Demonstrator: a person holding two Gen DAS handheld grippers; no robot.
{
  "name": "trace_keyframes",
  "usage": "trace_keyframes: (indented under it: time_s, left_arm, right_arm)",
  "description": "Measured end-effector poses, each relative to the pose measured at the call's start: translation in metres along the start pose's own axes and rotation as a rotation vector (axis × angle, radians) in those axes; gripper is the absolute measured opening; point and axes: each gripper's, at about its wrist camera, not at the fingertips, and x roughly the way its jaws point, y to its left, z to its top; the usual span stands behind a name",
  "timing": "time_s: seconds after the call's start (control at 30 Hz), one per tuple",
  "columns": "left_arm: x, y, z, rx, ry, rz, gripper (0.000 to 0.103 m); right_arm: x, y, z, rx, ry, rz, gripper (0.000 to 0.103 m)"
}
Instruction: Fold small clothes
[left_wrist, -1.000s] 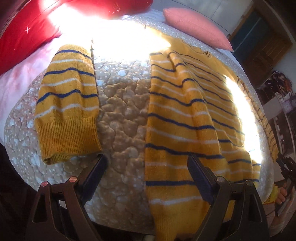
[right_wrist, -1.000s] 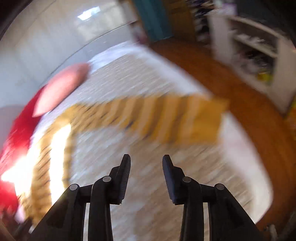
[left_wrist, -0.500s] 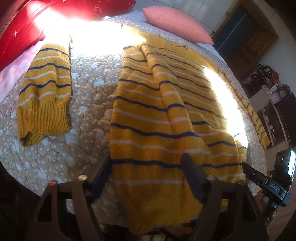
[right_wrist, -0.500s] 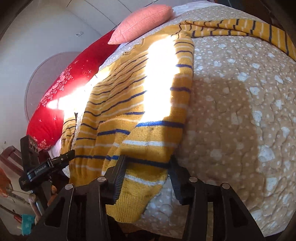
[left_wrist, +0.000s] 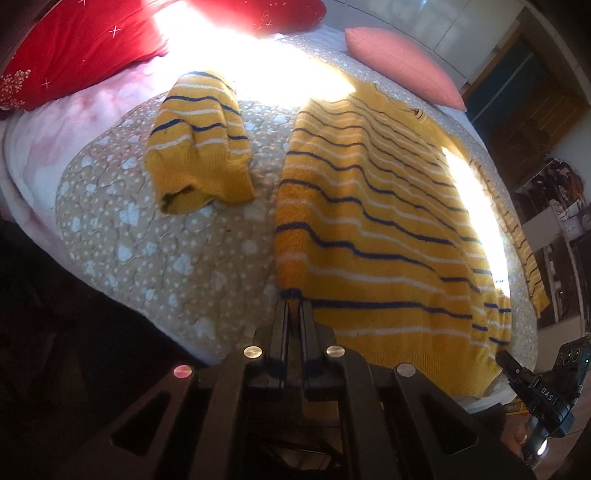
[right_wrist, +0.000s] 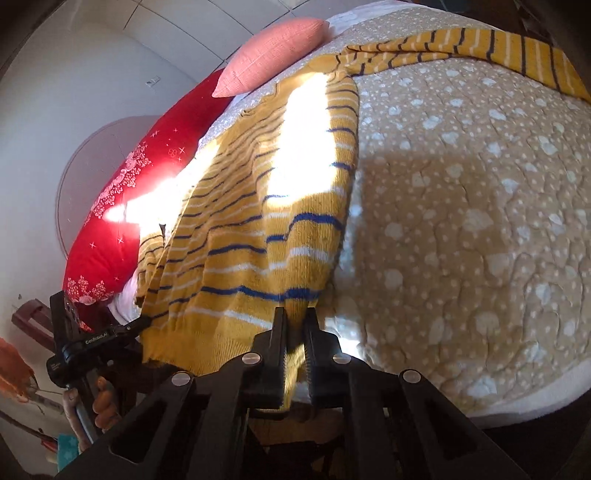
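Striped sweater (left_wrist: 388, 229) spread flat on the bed (left_wrist: 147, 236), ahead of both fingers — left gripper (left_wrist: 294, 310) and right gripper (right_wrist: 296, 317) each clamped on a hem corner, likely for lifting the hem into a fold.

Beige dotted quilt (left_wrist: 166, 258) covers the bed; pink sheet (left_wrist: 74, 125) at its left edge; red pillow (left_wrist: 74, 48) and pink cushion (left_wrist: 402, 66) at the head; dark wooden door (left_wrist: 524, 110) and cluttered shelves (left_wrist: 557, 206) at right.
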Motion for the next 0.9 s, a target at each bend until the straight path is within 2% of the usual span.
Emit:
trace_keyframes:
  time_s: [0.1, 0.17, 0.23, 0.3, 0.37, 0.43, 0.57, 0.63, 0.67, 0.73, 0.77, 0.8, 0.83, 0.9]
  left_arm:
    - [-0.003, 0.009, -0.004, 0.009, -0.011, 0.048, 0.005]
    - [-0.013, 0.014, -0.001, -0.006, -0.039, 0.038, 0.006]
    - [-0.029, 0.016, 0.004, -0.001, -0.083, 0.021, 0.010]
    - [-0.043, 0.009, 0.009, 0.005, -0.148, 0.021, 0.040]
    - [-0.052, 0.001, 0.012, 0.011, -0.199, 0.006, 0.058]
    - [-0.056, -0.009, 0.015, 0.024, -0.211, -0.016, 0.059]
    - [-0.045, -0.030, 0.022, 0.069, -0.177, -0.034, 0.059]
    - [-0.036, -0.040, 0.024, 0.088, -0.158, -0.019, 0.059]
    - [-0.032, -0.042, 0.024, 0.094, -0.146, -0.019, 0.059]
    - [-0.024, -0.048, 0.024, 0.098, -0.121, -0.024, 0.059]
    - [-0.020, -0.052, 0.025, 0.100, -0.110, -0.023, 0.059]
    - [-0.016, -0.054, 0.025, 0.102, -0.098, -0.022, 0.059]
    - [-0.013, -0.057, 0.025, 0.104, -0.086, -0.021, 0.059]
    - [-0.007, -0.062, 0.027, 0.108, -0.069, -0.020, 0.059]
  right_arm:
    - [-0.005, -0.008, -0.007, -0.022, 0.003, -0.033, 0.011]
    - [-0.019, -0.013, 0.001, -0.031, -0.046, -0.074, 0.011]
    - [-0.035, -0.024, 0.021, -0.012, -0.110, -0.141, 0.013]
    - [-0.049, -0.044, 0.047, 0.049, -0.167, -0.203, 0.020]
    - [-0.061, -0.068, 0.071, 0.094, -0.232, -0.287, 0.023]
    - [-0.070, -0.091, 0.093, 0.131, -0.272, -0.380, 0.023]
    - [-0.079, -0.135, 0.138, 0.219, -0.287, -0.395, 0.023]
    - [-0.083, -0.157, 0.160, 0.292, -0.298, -0.346, 0.034]
    - [-0.085, -0.168, 0.170, 0.339, -0.309, -0.341, 0.045]
    - [-0.088, -0.184, 0.188, 0.399, -0.335, -0.329, 0.048]
    - [-0.087, -0.192, 0.197, 0.422, -0.328, -0.328, 0.044]
    - [-0.084, -0.196, 0.205, 0.435, -0.320, -0.326, 0.020]
    - [-0.083, -0.200, 0.214, 0.437, -0.308, -0.331, 0.005]
    - [-0.090, -0.202, 0.230, 0.428, -0.335, -0.366, 0.001]
